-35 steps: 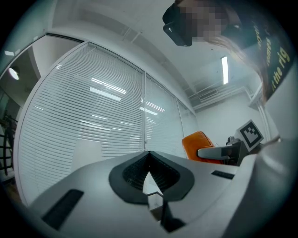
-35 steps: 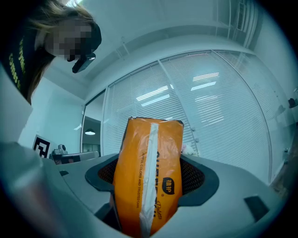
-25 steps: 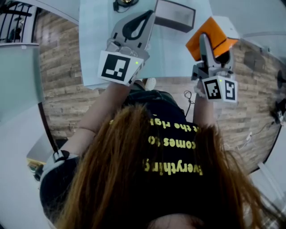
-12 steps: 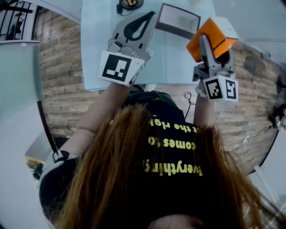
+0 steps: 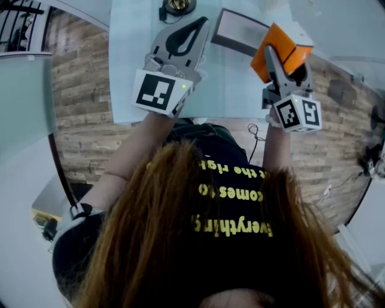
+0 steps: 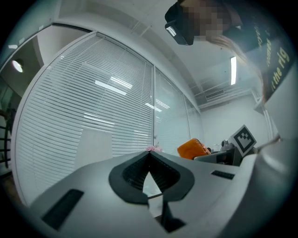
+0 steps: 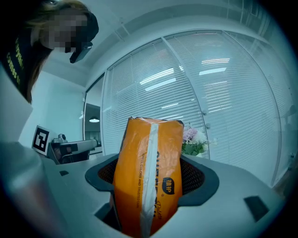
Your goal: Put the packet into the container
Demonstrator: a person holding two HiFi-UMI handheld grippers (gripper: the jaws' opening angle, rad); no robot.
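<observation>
An orange packet (image 5: 278, 47) stands upright between the jaws of my right gripper (image 5: 287, 60), held above the table's right side. In the right gripper view the orange packet (image 7: 149, 174) fills the gap, and the right gripper (image 7: 151, 162) is shut on it. The container (image 5: 239, 31), a shallow rectangular box with a dark rim, lies on the pale table (image 5: 129, 66) just left of the packet. My left gripper (image 5: 200, 23) hovers left of the container. In the left gripper view the left gripper (image 6: 150, 154) has its tips together, and the packet (image 6: 193, 148) shows to the right.
A small dark round object with a cable (image 5: 176, 6) sits at the table's far edge. Wood-patterned floor (image 5: 78, 120) surrounds the table. Window blinds and some flowers (image 7: 194, 142) stand beyond the right gripper.
The right gripper with the packet has edged slightly forward and up. The view has shifted so more of the table's far side shows. The left gripper is almost unchanged.
</observation>
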